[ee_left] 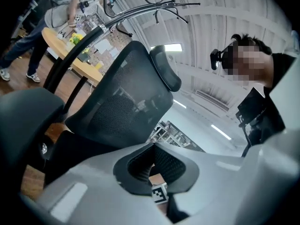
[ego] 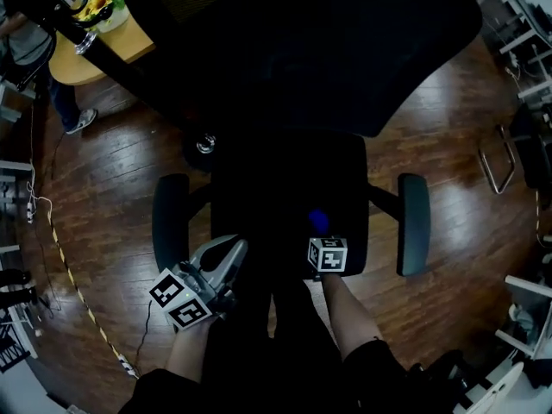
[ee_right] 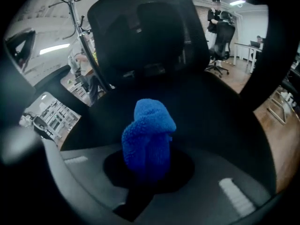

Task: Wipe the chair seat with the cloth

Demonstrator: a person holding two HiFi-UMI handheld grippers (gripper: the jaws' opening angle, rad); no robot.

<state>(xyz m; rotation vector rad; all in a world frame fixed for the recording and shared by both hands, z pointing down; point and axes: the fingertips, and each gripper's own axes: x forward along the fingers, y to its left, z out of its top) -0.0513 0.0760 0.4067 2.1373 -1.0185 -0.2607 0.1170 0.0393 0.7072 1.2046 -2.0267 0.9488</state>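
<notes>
A black office chair fills the head view, its seat [ego: 289, 188] below the wide backrest [ego: 328, 50]. My right gripper [ego: 320, 231] hovers over the seat's front part, shut on a bunched blue cloth [ego: 318, 221]. In the right gripper view the cloth [ee_right: 147, 142] sticks up between the jaws, with the dark seat [ee_right: 211, 111] and backrest [ee_right: 150, 32] behind it. My left gripper [ego: 231, 253] is off the seat's front left corner, jaws together and holding nothing. Its own view, where the left gripper [ee_left: 154, 148] points upward, shows the mesh backrest [ee_left: 126, 111].
Armrests [ego: 170, 221] [ego: 413, 222] flank the seat. A round wooden table [ego: 95, 46] with yellow flowers and a dark coat-stand pole [ego: 129, 72] stand at the back left on the wooden floor [ego: 103, 197]. A cable [ego: 78, 291] trails at the left. Another chair [ee_right: 224, 41] stands far behind.
</notes>
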